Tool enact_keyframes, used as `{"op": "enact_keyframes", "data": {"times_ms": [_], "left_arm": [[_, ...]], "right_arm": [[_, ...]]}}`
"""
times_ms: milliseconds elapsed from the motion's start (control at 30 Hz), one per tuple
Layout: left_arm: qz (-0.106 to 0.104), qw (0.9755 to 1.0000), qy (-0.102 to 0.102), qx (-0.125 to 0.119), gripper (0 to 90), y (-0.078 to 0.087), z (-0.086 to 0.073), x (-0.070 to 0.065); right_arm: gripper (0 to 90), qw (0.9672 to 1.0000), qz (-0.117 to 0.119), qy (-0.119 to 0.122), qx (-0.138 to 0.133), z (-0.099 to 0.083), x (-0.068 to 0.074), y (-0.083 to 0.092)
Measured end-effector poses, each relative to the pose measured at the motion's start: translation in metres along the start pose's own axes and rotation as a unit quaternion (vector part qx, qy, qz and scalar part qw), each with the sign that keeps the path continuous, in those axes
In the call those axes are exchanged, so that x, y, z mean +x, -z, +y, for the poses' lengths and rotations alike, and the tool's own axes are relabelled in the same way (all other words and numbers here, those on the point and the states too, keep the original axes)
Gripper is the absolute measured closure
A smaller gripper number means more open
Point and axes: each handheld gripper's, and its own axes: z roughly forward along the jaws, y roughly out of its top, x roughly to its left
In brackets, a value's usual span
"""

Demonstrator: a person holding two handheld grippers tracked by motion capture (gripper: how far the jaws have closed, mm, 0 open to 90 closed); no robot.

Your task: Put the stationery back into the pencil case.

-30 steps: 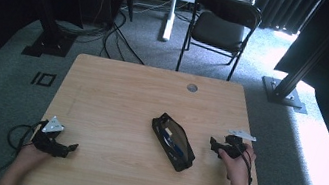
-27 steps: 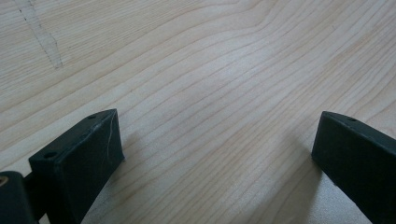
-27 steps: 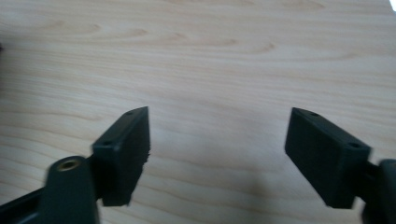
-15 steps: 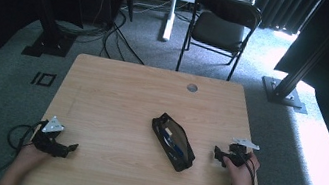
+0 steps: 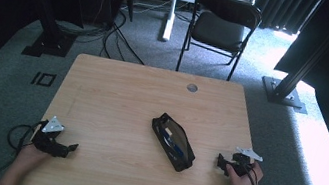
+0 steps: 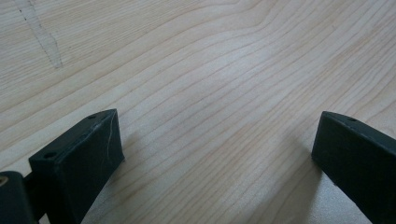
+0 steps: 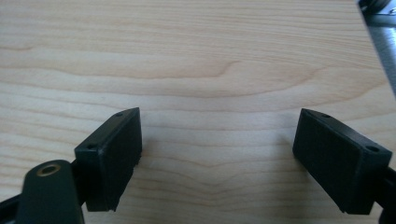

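Since the earlier high views, our right tool (image 5: 222, 164) has slid back toward us and sunk to the near right part of the desk (image 5: 121, 95), and its jaws have just been opening with nothing between them. In the right gripper view the two black pads (image 7: 111, 156) stand wide apart over bare wood grain, so that tool is released and empty. Our left tool (image 5: 62, 147) has kept its place at the near left corner; its jaws too are spread wide over bare wood in the left gripper view, holding nothing.

Moving outward from the right tool, the black pencil case (image 5: 172, 141) lies at about ten o'clock from it, near but not touching, roughly at the middle of the desk and set on a diagonal. From the left tool it sits at about two o'clock, well apart. Its zip gapes open along the top and we can see something blue and white inside, though we cannot tell what.

We judge the case to be light, soft fabric that will sag and fold when lifted, and its contents may slide out of the open mouth. We would pinch one long side wall close to the rim, near the middle of its length, keeping the opening upward.

Beyond the desk, at twelve o'clock, stands a folding chair (image 5: 221, 26).
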Motion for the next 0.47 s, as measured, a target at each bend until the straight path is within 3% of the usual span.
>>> {"op": "enact_keyframes", "data": {"times_ms": [467], "left_arm": [[0.000,1.0000,0.000,0.000,2.1,0.0000,0.0000,0.0000]], "right_arm": [[12.2,1.0000,0.001,0.002,-0.006,-0.0027,0.0015,0.0000]]}}
